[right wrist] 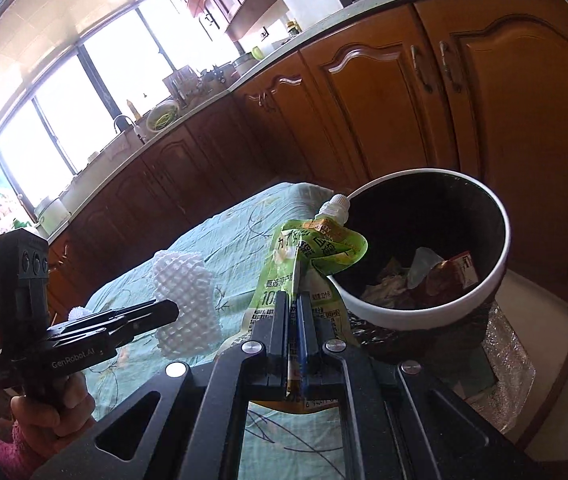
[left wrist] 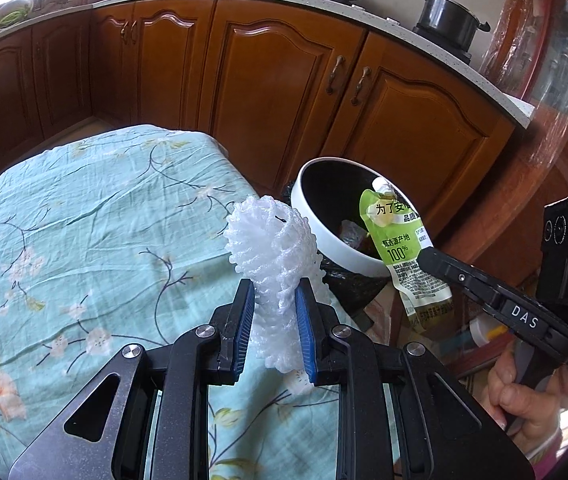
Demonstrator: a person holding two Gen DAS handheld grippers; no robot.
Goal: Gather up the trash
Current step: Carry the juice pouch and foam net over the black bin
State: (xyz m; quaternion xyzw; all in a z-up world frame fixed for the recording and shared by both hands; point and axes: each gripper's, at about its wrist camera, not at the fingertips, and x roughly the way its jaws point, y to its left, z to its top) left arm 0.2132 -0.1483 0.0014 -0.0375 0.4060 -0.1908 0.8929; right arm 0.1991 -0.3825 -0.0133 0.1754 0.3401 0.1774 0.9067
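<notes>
left gripper [left wrist: 274, 324] clamps foam net [left wrist: 274, 252], upright | right gripper [right wrist: 292, 316] pinches green pouch [right wrist: 303, 256], spout up toward bin [right wrist: 499, 216]

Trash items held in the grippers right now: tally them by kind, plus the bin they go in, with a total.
White foam fruit net, held in the left gripper: 1
Green spouted drink pouch, held in the right gripper: 1
White-rimmed trash bin with a black liner, some trash already inside: 1
Total: 3
</notes>
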